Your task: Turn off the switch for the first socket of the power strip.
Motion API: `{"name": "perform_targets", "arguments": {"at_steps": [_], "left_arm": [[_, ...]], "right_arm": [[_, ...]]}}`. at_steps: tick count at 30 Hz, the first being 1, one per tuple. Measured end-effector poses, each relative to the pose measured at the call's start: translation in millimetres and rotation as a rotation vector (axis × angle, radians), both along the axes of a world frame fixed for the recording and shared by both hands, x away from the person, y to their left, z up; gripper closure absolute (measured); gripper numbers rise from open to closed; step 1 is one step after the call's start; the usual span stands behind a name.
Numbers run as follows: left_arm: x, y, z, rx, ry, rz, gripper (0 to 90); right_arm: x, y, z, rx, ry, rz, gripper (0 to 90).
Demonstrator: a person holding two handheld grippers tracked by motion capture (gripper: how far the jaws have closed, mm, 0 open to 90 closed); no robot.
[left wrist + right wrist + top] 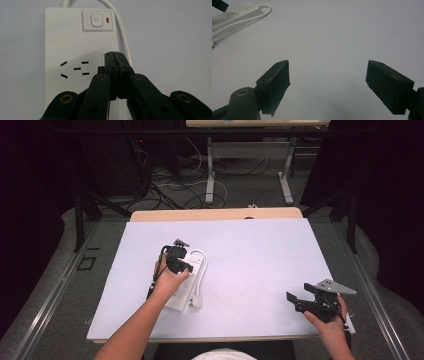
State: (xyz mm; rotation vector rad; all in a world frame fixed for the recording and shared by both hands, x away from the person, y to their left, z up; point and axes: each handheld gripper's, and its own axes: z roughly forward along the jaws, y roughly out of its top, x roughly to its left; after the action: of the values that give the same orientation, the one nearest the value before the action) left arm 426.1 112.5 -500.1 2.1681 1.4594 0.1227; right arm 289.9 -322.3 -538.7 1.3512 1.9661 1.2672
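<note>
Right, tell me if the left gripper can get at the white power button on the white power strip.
Probably yes: the left gripper, jaws shut, hovers over the white power strip, and nothing lies between it and the white power button.

a lab: black curtains [30,195], floor cables [170,185], white-covered test table [260,255].

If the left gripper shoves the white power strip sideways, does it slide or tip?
The power strip lies flat and broad, so it would probably slide, not tip. Its stiff-looking looped cord may drag and swing it round. The left gripper is shut above it.
</note>
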Motion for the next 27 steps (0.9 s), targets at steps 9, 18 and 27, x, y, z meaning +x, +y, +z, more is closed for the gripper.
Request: {"name": "perform_targets", "arguments": {"at_steps": [9,18,27], "left_arm": [[1.0,0.6,-3.7,0.011,0.02,0.007,90.0],[2.1,0.8,-7.6,0.017,0.032,0.011,90.0],[3.0,1.7,-9.2,0.025,0.038,0.006,89.5]], "right_arm": [[0.4,0.1,-0.5,-0.005,0.003,0.002,18.7],[0.5,-0.3,-0.5,-0.005,0.001,0.001,18.7],[0.2,-1.1,-0.5,0.0,-0.001,-0.003,18.7]]}}
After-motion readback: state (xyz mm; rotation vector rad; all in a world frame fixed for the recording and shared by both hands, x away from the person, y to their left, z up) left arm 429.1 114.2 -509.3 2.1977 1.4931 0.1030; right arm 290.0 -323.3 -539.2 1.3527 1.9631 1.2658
